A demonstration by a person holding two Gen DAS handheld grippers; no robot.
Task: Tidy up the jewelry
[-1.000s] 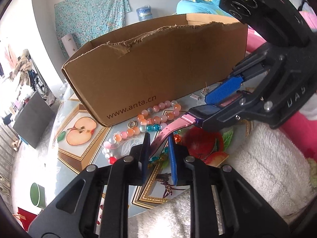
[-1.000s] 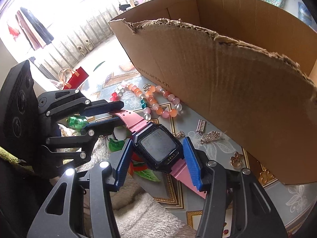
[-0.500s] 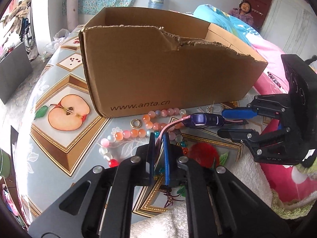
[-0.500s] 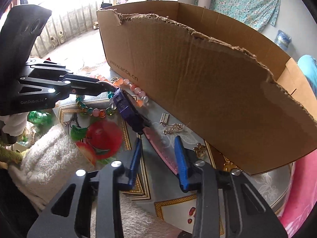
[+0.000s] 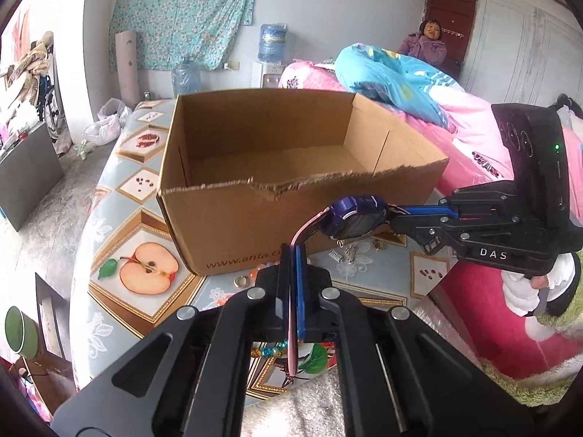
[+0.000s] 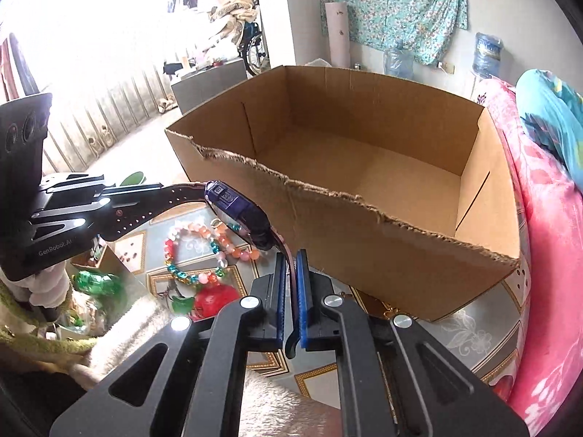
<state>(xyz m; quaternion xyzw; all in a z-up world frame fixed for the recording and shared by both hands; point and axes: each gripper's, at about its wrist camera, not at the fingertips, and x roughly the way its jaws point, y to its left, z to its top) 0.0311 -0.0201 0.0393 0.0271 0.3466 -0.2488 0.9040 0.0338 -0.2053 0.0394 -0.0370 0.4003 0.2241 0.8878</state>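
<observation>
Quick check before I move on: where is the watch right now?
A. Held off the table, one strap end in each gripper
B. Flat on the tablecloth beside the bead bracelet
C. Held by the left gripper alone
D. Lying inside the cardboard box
A: the watch hangs in front of the cardboard box, with the left gripper and right gripper each shut on a strap end.

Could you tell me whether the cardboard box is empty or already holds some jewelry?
Empty, as far as shown: the cardboard box shows only bare floor inside, though its torn front wall hides the nearest strip.
</observation>
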